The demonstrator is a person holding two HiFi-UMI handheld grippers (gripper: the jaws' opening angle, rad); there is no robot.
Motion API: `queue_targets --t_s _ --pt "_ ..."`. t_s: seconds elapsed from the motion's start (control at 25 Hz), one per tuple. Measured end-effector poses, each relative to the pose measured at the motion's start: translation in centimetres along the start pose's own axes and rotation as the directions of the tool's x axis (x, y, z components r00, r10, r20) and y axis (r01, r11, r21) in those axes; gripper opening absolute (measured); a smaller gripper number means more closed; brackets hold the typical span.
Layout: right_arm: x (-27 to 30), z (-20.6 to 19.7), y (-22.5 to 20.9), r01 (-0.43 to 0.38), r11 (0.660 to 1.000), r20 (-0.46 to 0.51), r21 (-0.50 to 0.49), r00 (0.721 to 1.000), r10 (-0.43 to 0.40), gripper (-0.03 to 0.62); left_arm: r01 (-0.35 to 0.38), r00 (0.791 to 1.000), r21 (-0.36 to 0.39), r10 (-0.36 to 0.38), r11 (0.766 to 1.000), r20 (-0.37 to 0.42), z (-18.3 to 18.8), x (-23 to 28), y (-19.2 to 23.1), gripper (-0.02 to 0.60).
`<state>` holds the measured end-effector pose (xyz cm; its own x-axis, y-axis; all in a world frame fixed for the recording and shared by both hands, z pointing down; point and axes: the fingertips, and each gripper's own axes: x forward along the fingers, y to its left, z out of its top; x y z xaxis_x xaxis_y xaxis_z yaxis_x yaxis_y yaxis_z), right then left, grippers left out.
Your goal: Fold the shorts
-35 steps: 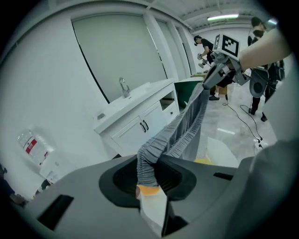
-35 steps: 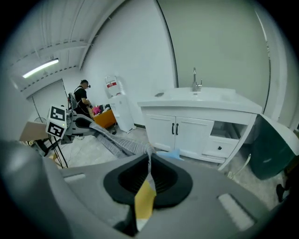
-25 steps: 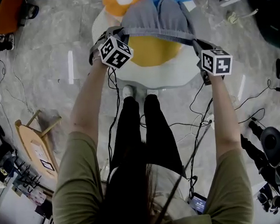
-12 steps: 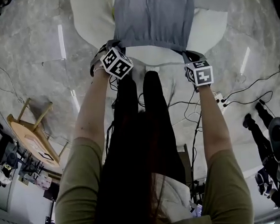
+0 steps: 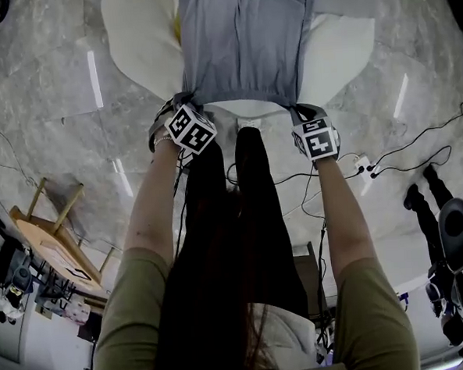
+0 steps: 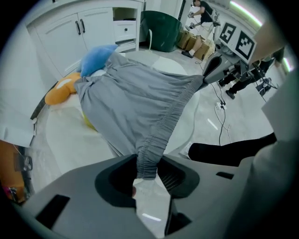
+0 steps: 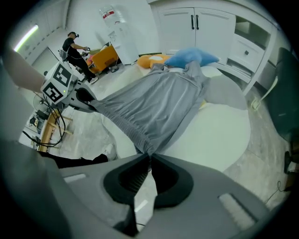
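Grey shorts (image 5: 242, 39) lie spread over a white round table (image 5: 137, 45), waistband toward me. My left gripper (image 5: 181, 103) is at the waistband's left corner. In the left gripper view its jaws (image 6: 147, 172) stand slightly apart and have just been opening; the gathered band (image 6: 154, 149) still hangs between them, loosely. My right gripper (image 5: 301, 109) is at the right corner, and in the right gripper view it (image 7: 149, 156) is shut on the band's end. The shorts (image 7: 159, 105) run away from both grippers across the table (image 7: 219, 130).
A blue cushion (image 6: 96, 56) and an orange plush (image 6: 60, 91) sit at the shorts' far end. White cabinets (image 6: 93, 28) and a green bin (image 6: 163, 30) stand behind. Cables (image 5: 402, 158) and a wooden stool (image 5: 50, 230) are on the floor. Another person (image 7: 74, 44) stands far off.
Both grippers have come down and back toward my body with the waistband. The shorts, held up and bunched a second ago, now lie stretched flat on the table.
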<state>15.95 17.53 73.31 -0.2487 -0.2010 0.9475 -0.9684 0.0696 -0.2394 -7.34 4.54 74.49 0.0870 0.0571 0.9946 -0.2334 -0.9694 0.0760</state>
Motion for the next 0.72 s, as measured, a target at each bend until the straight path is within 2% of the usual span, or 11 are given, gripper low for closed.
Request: queue_targets --t_s 0.12,0.2,0.28,0.32,0.36,0.56,0.72 --pt "1.3 -0.7 -0.5 0.026 1.000 -0.067 0.014 0.997 -0.025 0.023 0.104 0.992 -0.079 -0.109 0.991 -0.056 -0.6 1.1 -1.3 0.250" --pt "1.8 -1.3 -1.0 0.047 0.999 -0.118 0.016 0.992 -0.045 0.050 0.153 0.983 -0.118 -0.164 0.981 -0.086 -1.1 1.5 -1.9 0.311" --pt "1.8 -1.8 -1.3 0.058 0.997 -0.163 0.042 0.985 -0.051 0.122 0.167 0.979 -0.127 -0.179 0.978 -0.096 -1.5 1.3 -2.0 0.325" --pt "1.7 -1.9 -1.4 0.060 0.996 -0.180 0.068 0.983 -0.047 0.203 0.168 0.979 -0.126 -0.180 0.978 -0.095 -1.6 1.2 -1.9 0.327" --pt "1.5 -1.9 -1.4 0.059 0.994 -0.189 0.096 0.981 -0.040 0.246 0.170 0.979 -0.126 -0.182 0.977 -0.090 -1.6 0.9 -2.0 0.327" --pt "-0.2 -0.8 -2.9 0.078 0.978 -0.154 0.196 0.987 -0.048 0.255 0.210 0.976 -0.189 -0.216 0.959 -0.013 -0.4 -0.7 -3.5 0.327" --pt "-3.2 2.6 -5.0 0.105 0.947 -0.045 0.303 0.994 -0.096 0.253 0.271 0.963 -0.249 -0.257 0.930 0.085 1.0 -2.7 -6.3 0.327"
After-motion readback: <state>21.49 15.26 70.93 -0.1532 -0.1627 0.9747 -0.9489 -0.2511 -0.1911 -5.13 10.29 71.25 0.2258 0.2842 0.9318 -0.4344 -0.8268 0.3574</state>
